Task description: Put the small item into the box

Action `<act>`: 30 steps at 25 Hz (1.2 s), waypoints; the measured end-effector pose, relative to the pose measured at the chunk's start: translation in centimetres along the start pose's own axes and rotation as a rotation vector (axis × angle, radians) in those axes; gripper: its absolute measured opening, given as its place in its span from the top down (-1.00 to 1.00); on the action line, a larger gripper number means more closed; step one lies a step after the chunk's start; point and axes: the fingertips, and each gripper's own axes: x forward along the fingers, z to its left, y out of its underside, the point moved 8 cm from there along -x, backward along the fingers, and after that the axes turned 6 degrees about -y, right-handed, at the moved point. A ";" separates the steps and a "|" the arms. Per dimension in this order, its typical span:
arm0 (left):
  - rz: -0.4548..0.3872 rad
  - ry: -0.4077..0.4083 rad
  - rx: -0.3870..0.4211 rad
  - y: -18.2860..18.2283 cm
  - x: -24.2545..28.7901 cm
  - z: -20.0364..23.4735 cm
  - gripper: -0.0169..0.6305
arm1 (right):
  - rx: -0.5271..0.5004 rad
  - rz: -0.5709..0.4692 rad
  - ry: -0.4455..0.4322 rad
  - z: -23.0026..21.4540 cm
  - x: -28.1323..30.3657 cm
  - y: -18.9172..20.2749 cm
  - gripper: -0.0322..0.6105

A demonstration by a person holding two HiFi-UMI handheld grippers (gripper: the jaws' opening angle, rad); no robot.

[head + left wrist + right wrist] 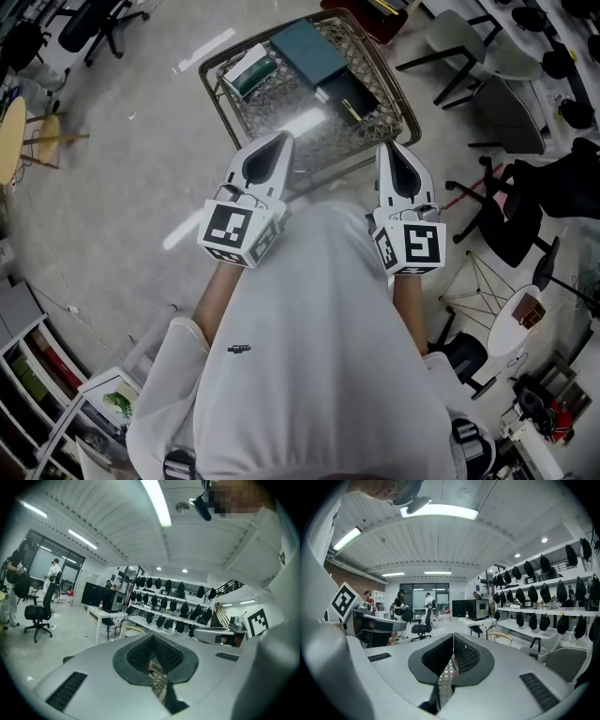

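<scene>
Pale grey floor filled the room, with dark chairs at the right and a metal-framed surface with a patterned top ahead of the person. On that surface lay a teal box at the far side and a white and green box to its left. A small black item sat just beside the teal box on its near side, outside both boxes. The left claw and right claw hung close to the person's white shirt, their tips showing over the surface's near edge in the head view, well apart from everything on it. Both were clenched, jaws tip to tip, nothing between them. Each marker cube faced upward. Shelves of black objects lined the wall in both gripper views.
</scene>
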 end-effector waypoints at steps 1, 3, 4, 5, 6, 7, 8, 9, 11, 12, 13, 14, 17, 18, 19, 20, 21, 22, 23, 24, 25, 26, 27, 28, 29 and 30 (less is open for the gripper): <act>-0.004 0.002 0.000 -0.1 -0.1 0.0 0.94 | -0.002 -0.001 -0.002 0.1 0.2 -0.1 0.89; -0.012 0.004 0.005 -0.3 -0.2 0.1 0.94 | -0.001 -0.004 -0.003 0.3 0.5 -0.2 0.89; -0.015 0.005 0.007 -0.4 -0.2 0.2 0.94 | -0.002 -0.006 -0.002 0.3 0.7 -0.3 0.89; -0.017 0.005 0.008 -0.4 -0.2 0.3 0.94 | -0.003 -0.007 -0.002 0.4 0.8 -0.3 0.89; -0.018 0.004 0.008 -0.4 -0.3 0.5 0.94 | -0.005 -0.007 -0.001 0.5 0.9 -0.3 0.89; -0.019 0.003 0.006 -0.4 -0.3 0.7 0.94 | -0.007 -0.006 -0.001 0.6 1.0 -0.3 0.89; -0.018 0.001 0.004 -0.3 -0.4 0.8 0.94 | -0.007 -0.004 -0.001 0.7 1.0 -0.3 0.89; -0.018 -0.001 0.001 -0.2 -0.5 0.9 0.94 | -0.008 -0.002 -0.002 0.8 1.0 -0.2 0.89; -0.018 -0.004 -0.002 -0.2 -0.6 0.9 0.94 | -0.009 0.002 -0.004 0.9 1.0 -0.2 0.89; -0.018 -0.004 -0.003 -0.2 -0.6 0.9 0.94 | -0.008 0.003 -0.004 0.9 1.0 -0.2 0.89; -0.017 -0.004 -0.003 -0.2 -0.6 0.9 0.94 | -0.008 0.003 -0.003 0.8 1.0 -0.2 0.89; -0.014 -0.004 -0.003 -0.1 -0.6 0.8 0.94 | -0.006 0.003 -0.001 0.7 0.9 -0.2 0.89; -0.011 -0.004 -0.003 0.1 -0.7 0.6 0.94 | -0.003 0.003 0.006 0.6 0.6 -0.1 0.89; -0.012 -0.004 -0.002 0.0 -0.8 0.4 0.94 | -0.003 0.004 0.006 0.6 0.5 -0.1 0.89; -0.011 -0.005 -0.002 0.1 -0.8 0.3 0.94 | -0.002 0.004 0.006 0.5 0.3 0.0 0.89; -0.008 -0.006 -0.003 0.3 -0.9 0.2 0.94 | -0.001 0.005 0.005 0.5 0.2 0.0 0.89; -0.004 -0.007 -0.004 0.4 -1.0 0.2 0.94 | 0.002 0.006 0.005 0.5 0.1 0.1 0.89; 0.000 -0.008 -0.005 0.6 -1.1 0.2 0.94 | 0.007 0.006 0.006 0.6 0.1 0.1 0.89; 0.003 -0.008 -0.006 0.7 -1.1 0.1 0.94 | 0.011 0.005 0.007 0.6 0.0 0.2 0.89; 0.006 -0.007 -0.006 0.8 -1.2 0.0 0.94 | 0.010 0.004 0.006 0.7 -0.2 0.3 0.89; 0.006 -0.007 -0.004 0.8 -1.2 -0.1 0.94 | 0.007 0.003 0.005 0.7 -0.3 0.4 0.89; 0.005 -0.006 -0.003 0.8 -1.3 -0.2 0.94 | 0.008 0.002 0.005 0.7 -0.4 0.5 0.89; 0.004 -0.006 -0.002 0.8 -1.3 -0.4 0.94 | 0.012 0.001 0.006 0.6 -0.5 0.5 0.89; 0.002 -0.006 -0.003 0.8 -1.3 -0.5 0.94 | 0.018 -0.001 0.009 0.6 -0.6 0.5 0.89; 0.002 -0.005 -0.002 0.8 -1.2 -0.7 0.94 | 0.023 -0.003 0.013 0.5 -0.8 0.5 0.89; 0.001 -0.004 -0.002 0.8 -1.2 -0.8 0.94 | 0.026 -0.004 0.016 0.4 -0.9 0.5 0.89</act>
